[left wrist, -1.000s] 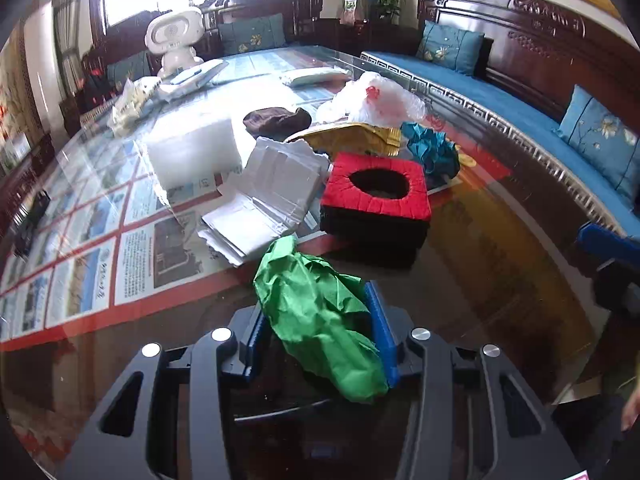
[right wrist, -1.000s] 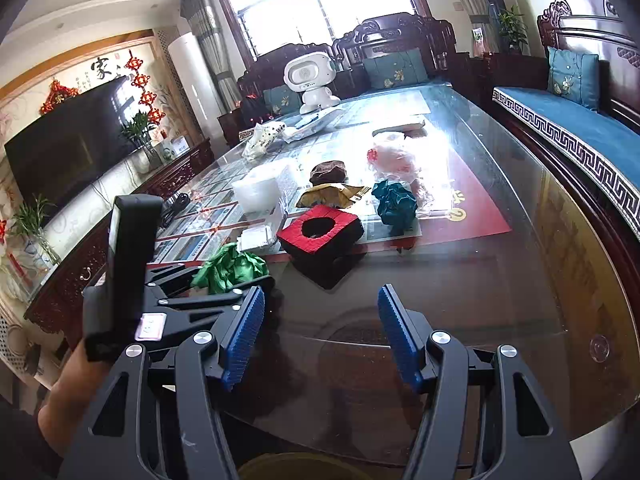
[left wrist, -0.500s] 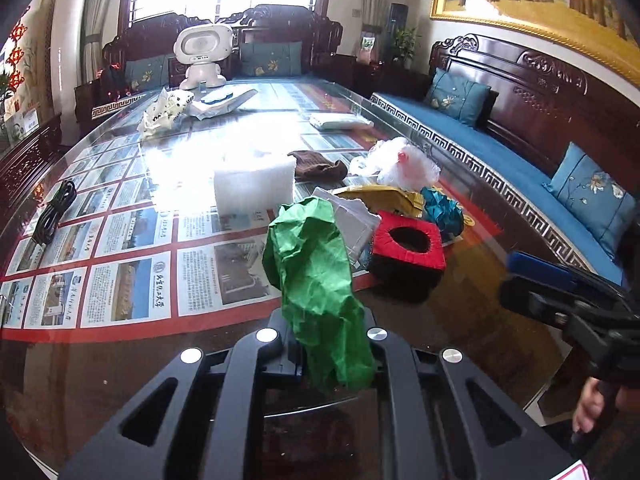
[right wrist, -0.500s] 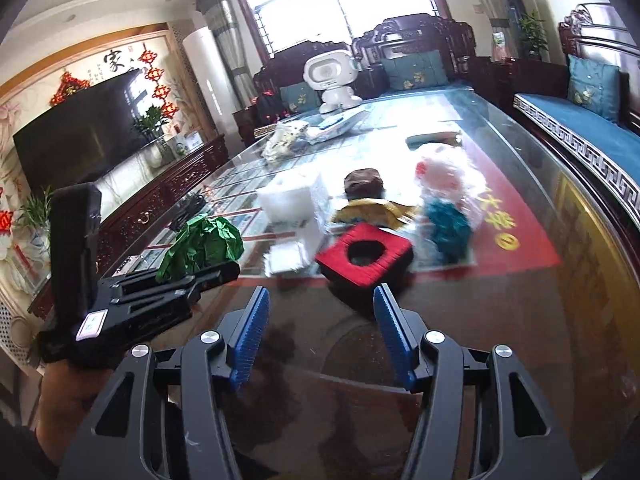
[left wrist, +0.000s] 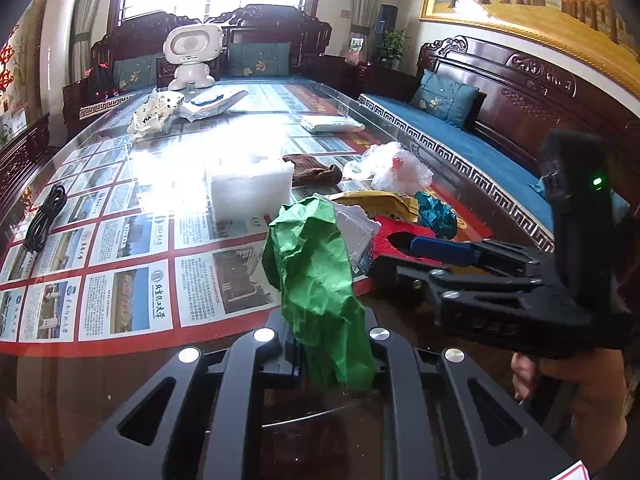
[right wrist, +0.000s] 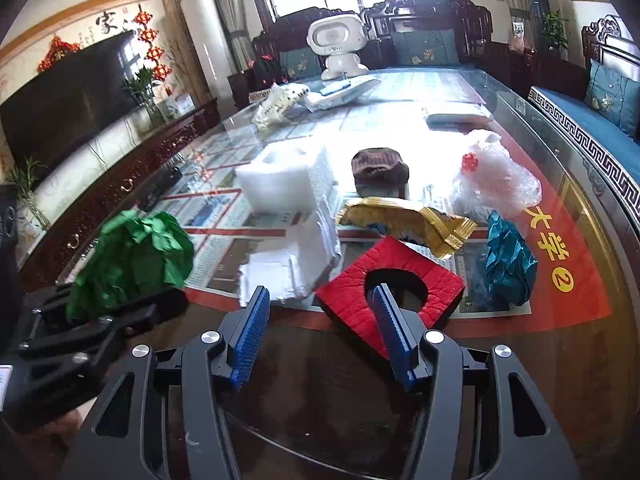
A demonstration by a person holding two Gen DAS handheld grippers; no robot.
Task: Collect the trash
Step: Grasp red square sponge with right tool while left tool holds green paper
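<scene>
Above the glass table [left wrist: 132, 344], the left gripper [left wrist: 320, 354] pinches crumpled green paper [left wrist: 316, 276] while the right gripper [right wrist: 320, 334] hangs spread by a red box [right wrist: 390, 284].

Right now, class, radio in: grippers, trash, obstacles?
Left gripper shut on green paper. Right gripper open, empty, nearing red box. Nothing blocking.

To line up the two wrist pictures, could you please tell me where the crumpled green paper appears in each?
Left wrist view: the crumpled green paper is at centre, rising from the shut left gripper.
Right wrist view: the paper is at the left edge, mid-height, above the black frame of the left gripper.
Shared landmark: the red square cushion with a hole, and the white toy robot at the table's far end.
</scene>
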